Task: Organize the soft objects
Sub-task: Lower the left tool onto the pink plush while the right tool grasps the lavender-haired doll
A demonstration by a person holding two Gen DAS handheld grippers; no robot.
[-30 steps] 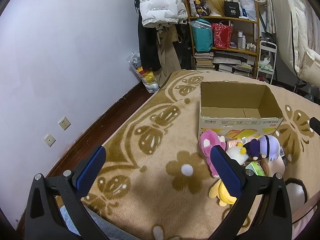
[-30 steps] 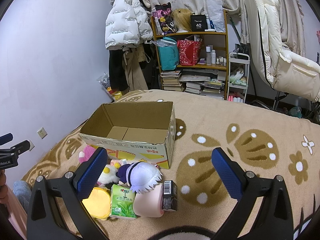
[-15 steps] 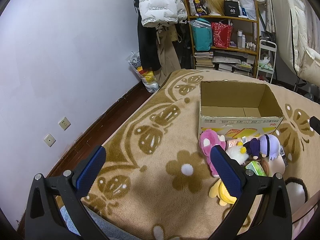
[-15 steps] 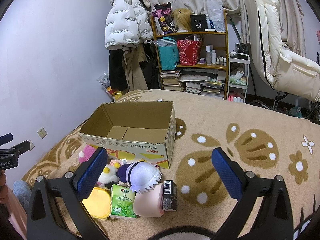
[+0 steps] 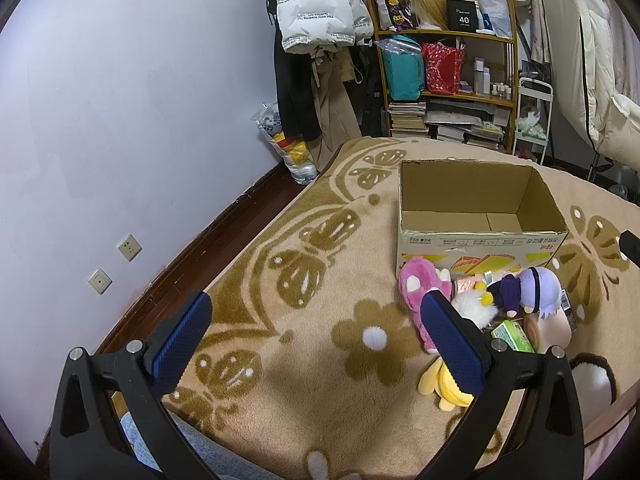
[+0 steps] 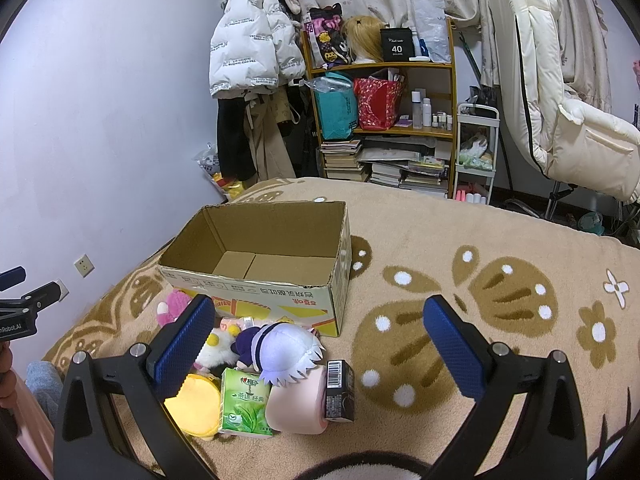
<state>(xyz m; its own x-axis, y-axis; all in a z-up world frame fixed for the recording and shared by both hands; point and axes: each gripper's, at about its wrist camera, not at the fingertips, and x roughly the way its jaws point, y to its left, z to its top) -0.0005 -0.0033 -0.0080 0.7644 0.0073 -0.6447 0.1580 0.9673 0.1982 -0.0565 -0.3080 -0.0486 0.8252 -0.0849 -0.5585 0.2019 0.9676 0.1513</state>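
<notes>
An open, empty cardboard box (image 5: 480,216) (image 6: 256,264) stands on the brown flower-patterned blanket. In front of it lies a pile: a pink plush slipper (image 5: 416,292) (image 6: 172,306), a purple-haired doll (image 5: 532,288) (image 6: 280,350), a white fluffy toy (image 5: 474,310) (image 6: 214,350), a yellow plush (image 5: 444,386) (image 6: 196,404), a green tissue pack (image 6: 244,402) (image 5: 514,334), a peach plush roll (image 6: 296,404) and a black carton (image 6: 339,390). My left gripper (image 5: 316,336) hovers open left of the pile. My right gripper (image 6: 318,344) hovers open above it. Both hold nothing.
A shelf (image 6: 384,120) with books and bags and hanging coats (image 6: 252,52) stand behind the bed. A white padded chair (image 6: 560,100) is at the right. The purple wall (image 5: 120,120) and dark floor strip run along the left bed edge. Blanket (image 6: 500,280) lies bare right of the box.
</notes>
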